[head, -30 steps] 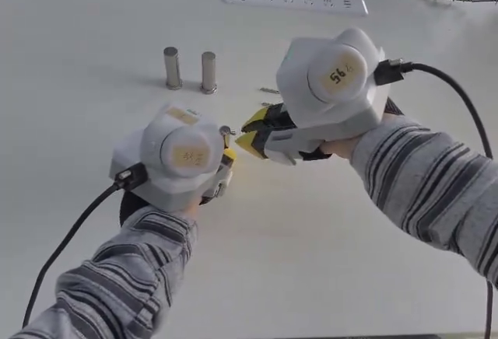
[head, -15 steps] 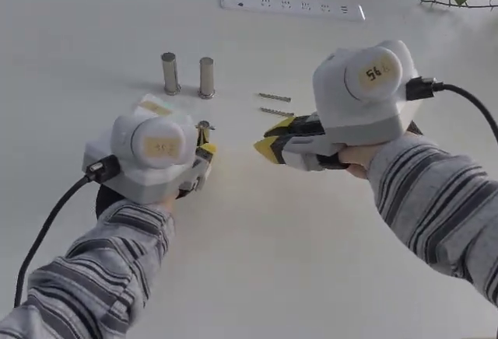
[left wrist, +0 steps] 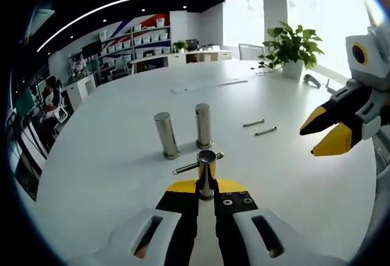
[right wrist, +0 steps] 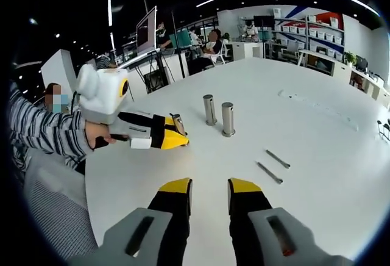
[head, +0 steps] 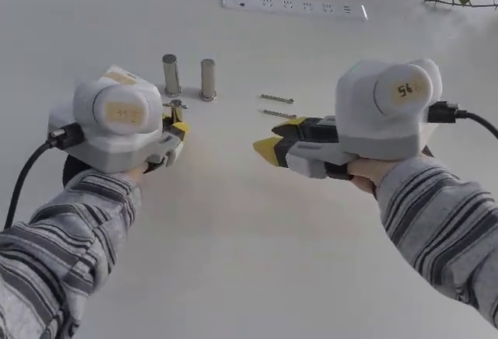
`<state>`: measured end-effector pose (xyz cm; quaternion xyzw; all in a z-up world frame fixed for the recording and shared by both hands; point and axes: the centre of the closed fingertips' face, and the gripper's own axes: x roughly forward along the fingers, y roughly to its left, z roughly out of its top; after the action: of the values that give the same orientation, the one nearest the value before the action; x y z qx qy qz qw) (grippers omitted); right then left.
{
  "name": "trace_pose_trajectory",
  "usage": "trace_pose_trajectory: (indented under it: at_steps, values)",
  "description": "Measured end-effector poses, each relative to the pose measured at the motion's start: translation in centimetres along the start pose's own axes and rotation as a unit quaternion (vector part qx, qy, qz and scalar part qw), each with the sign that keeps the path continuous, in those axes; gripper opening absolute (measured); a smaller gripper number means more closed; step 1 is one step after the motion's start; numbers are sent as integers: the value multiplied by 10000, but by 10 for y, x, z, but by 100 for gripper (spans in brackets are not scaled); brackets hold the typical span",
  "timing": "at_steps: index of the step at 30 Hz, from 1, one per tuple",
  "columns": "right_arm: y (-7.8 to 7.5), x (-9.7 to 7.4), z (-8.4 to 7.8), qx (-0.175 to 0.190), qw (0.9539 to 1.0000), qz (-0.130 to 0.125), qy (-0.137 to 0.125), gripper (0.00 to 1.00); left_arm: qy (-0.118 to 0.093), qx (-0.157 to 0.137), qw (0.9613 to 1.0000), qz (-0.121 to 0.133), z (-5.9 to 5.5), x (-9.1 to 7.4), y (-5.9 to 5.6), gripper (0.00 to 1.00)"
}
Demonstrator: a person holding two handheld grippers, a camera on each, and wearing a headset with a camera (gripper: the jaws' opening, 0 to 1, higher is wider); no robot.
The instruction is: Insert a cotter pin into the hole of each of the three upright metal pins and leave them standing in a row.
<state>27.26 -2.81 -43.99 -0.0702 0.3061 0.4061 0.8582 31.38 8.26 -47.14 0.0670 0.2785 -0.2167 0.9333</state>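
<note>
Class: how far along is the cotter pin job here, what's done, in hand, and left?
Done: one cotter pin sits through the hole of a metal pin. In hand: the left gripper is shut on that pin, holding it upright near the two standing pins. Left: those two have no cotter pin; two loose cotter pins lie on the table, and the right gripper is open and empty.

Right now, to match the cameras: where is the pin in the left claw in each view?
Head view: held pin, left of centre, in the left claw.
Left gripper view: held pin low centre, upright between the jaws.
Right gripper view: held pin left of centre, at that claw's tips.
Shared landmark: two standing pins close by.
</note>
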Motion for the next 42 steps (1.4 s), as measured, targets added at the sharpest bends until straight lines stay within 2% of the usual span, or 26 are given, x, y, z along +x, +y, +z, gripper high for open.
trace_pose_trajectory:
  at_steps: [2, 6, 10, 18, 20, 25, 32, 36, 42]
  values:
    - [0, -1, 3, 100, 9999, 15, -99, 20, 20, -42, 10000, 9, -2, 3, 2, 5]
    - [-1, -2, 2, 146, 9998, -20, -104, 20, 79, -80, 9999, 28, -6, 5, 5, 5]
    - [-3, -5, 4, 232, 9995, -20, -232, 19, 36, -56, 10000, -24, -5, 6, 4, 5]
    - [0, -1, 1, 298, 9994, -22, -183, 19, -57, -152, 9999, -10, -4, 7, 5, 5]
    - [2, 0, 2, 309, 9994, 4, -176, 18, -61, -66, 10000, -6, -4, 7, 5, 6]
    - [7, 2, 5, 272, 9995, 33, -175, 18, 47, -122, 9999, -27, -9, 9, 6, 6]
    - [6, 2, 8, 263, 9994, 24, -210, 19, 65, -137, 9999, -83, -12, 6, 7, 18]
    - [5, 2, 13, 223, 9994, 4, -281, 21, -38, -294, 9995, -149, -8, 0, 6, 28]
    - [-1, 8, 24, 57, 9995, -28, -296, 26, -142, -328, 9991, -212, -4, -17, 2, 45]
